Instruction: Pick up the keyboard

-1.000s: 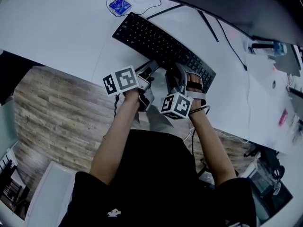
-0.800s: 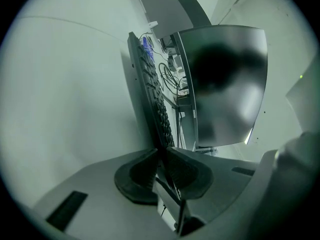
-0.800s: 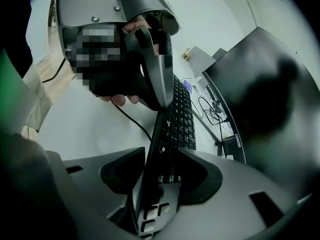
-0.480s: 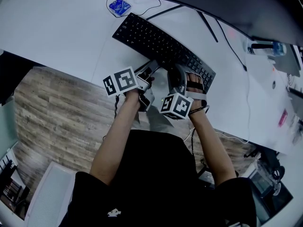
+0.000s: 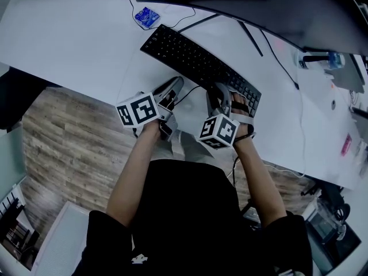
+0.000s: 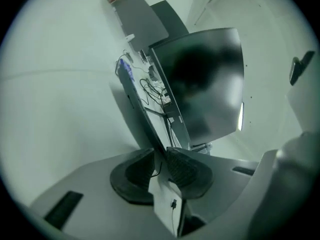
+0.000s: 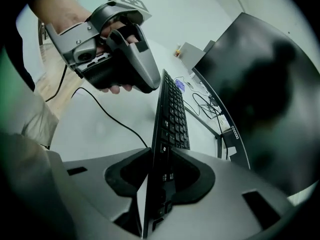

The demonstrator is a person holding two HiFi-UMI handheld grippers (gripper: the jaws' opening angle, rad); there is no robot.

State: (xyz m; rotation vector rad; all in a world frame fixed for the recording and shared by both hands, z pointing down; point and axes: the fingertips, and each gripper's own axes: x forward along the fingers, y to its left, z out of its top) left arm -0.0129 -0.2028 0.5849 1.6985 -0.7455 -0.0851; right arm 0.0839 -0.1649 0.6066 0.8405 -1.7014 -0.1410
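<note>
The monitor [image 7: 260, 84] shows the brand "coocaa" on its lower edge.

White desk [image 5: 69, 33] under the left tongs [image 5: 175, 86] and the right tongs [image 5: 221, 94], spreading wide to the left of the left tongs and on past both tips. Beyond the tips, a big curved dark monitor [image 7: 260, 94] on thin dark stand legs [image 5: 253, 36], with loose cables [image 6: 150, 89] trailing at its foot. Far ahead of the left tongs, a small blue packet [image 5: 147, 16] and a grey box [image 6: 140, 19] near the monitor's end. Pale wall [image 7: 200, 9] behind those. Behind and below both tongs, grey-brown wood-plank floor [image 5: 63, 142]. Cool, even, rather dim light throughout.
</note>
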